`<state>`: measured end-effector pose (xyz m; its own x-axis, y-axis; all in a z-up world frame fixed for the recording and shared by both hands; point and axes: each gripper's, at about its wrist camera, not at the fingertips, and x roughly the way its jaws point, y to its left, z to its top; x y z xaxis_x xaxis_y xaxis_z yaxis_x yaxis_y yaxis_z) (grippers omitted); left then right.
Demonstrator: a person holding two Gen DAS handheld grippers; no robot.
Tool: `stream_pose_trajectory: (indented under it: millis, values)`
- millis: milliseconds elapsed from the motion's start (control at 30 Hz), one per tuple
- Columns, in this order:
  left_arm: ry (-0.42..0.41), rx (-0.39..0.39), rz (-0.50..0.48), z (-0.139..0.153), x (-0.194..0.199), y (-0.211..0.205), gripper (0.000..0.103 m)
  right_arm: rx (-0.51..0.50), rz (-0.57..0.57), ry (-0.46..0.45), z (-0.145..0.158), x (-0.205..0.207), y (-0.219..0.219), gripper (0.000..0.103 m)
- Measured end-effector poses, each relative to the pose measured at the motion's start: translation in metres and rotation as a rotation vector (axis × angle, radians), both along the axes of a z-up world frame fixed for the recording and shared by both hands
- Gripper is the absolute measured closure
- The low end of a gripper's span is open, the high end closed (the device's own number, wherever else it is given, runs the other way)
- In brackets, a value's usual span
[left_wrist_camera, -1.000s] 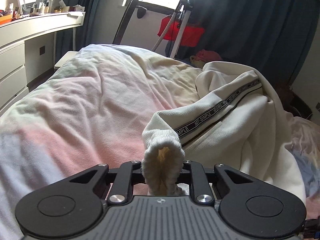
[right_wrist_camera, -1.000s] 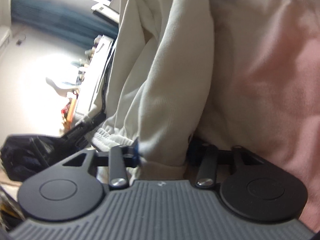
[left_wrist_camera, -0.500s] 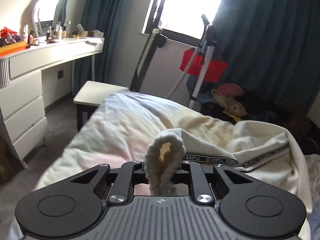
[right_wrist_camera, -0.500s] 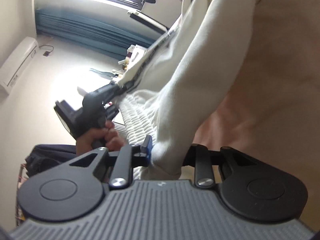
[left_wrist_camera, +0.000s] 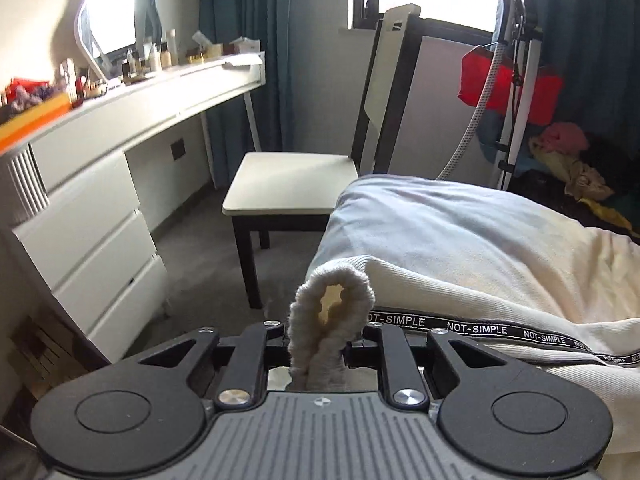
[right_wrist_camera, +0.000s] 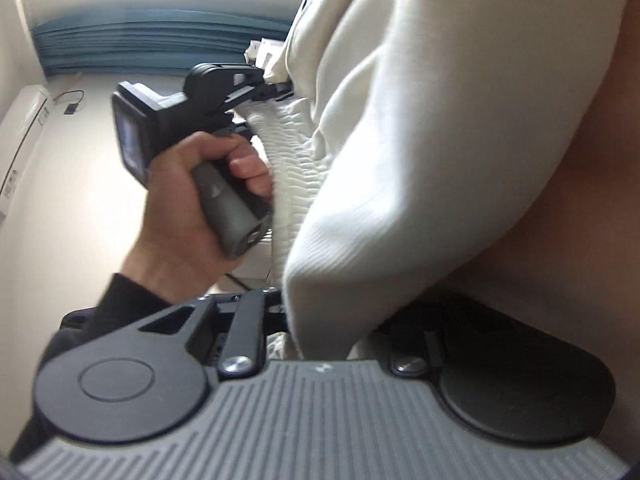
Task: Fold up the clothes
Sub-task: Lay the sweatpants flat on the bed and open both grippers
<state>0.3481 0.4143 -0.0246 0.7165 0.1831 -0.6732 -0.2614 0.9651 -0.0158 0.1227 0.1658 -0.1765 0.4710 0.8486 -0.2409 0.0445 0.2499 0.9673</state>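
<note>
Your left gripper (left_wrist_camera: 326, 346) is clamped tight on the ribbed cuff (left_wrist_camera: 330, 312) of the cream garment (left_wrist_camera: 460, 296), whose long axis, marked by the NOT-SIMPLE stripe (left_wrist_camera: 476, 327), runs rightward over the bed (left_wrist_camera: 460, 220). Your right gripper (right_wrist_camera: 332, 340) is closed on a thick fold of that same cloth, held up off the bed between both grippers. Your left hand (right_wrist_camera: 188, 216) grips the other tool's handle.

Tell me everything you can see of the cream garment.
The cream garment is soft ribbed knit with a thick ribbed cuff and black tape lettered NOT-SIMPLE. It trails to the right over the bed. The left tongs pinch the cuff; the right tongs clamp a smooth fold, lifted and bunched.
</note>
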Motion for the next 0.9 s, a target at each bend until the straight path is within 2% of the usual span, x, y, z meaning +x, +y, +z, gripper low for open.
stream_pose_trajectory:
  millis: [100,200,233,267,300,333,367,400,433,533,633,733,833,900]
  values:
    - [-0.015,-0.064,0.022,-0.008,-0.003,0.008,0.082,0.011,0.031,0.012,-0.001,0.004,-0.010,0.077]
    - [-0.016,-0.054,0.033,0.001,-0.012,0.003,0.077,0.017,0.070,0.022,0.003,0.001,-0.017,0.071]
    - [-0.028,-0.047,0.029,0.010,-0.018,-0.001,0.076,0.020,0.093,0.024,0.005,0.001,-0.016,0.065]
    - [-0.044,-0.041,0.026,0.019,-0.025,-0.004,0.068,0.023,0.119,0.024,0.006,0.002,-0.014,0.052]
    - [-0.072,-0.036,0.030,0.030,-0.034,-0.007,0.054,0.010,0.134,0.008,0.012,-0.001,-0.016,0.044]
    - [-0.103,-0.030,0.036,0.040,-0.043,-0.009,0.047,-0.017,0.139,-0.023,0.021,-0.008,-0.022,0.032]
    - [-0.128,-0.027,0.043,0.052,-0.054,-0.013,0.032,-0.045,0.144,-0.055,0.029,-0.015,-0.028,0.019]
    - [-0.153,-0.025,0.050,0.064,-0.065,-0.019,0.025,-0.072,0.149,-0.086,0.038,-0.021,-0.033,0.016]
    - [-0.168,-0.030,0.042,0.074,-0.076,-0.026,0.025,-0.107,0.149,-0.130,0.049,-0.029,-0.040,0.012]
    - [-0.203,-0.036,-0.002,0.103,-0.112,-0.059,0.022,-0.239,0.121,-0.287,0.084,-0.063,-0.076,0.012]
    - [-0.244,-0.021,-0.062,0.127,-0.152,-0.100,0.019,-0.334,0.055,-0.390,0.123,-0.085,-0.108,0.012]
    - [-0.297,-0.075,-0.111,0.148,-0.197,-0.143,0.019,-0.440,-0.012,-0.525,0.163,-0.102,-0.140,0.012]
    - [-0.350,-0.126,-0.128,0.165,-0.242,-0.182,0.019,-0.573,-0.074,-0.629,0.181,-0.121,-0.177,0.012]
    - [-0.376,-0.113,-0.141,0.171,-0.271,-0.211,0.018,-0.648,-0.119,-0.672,0.192,-0.135,-0.214,0.012]
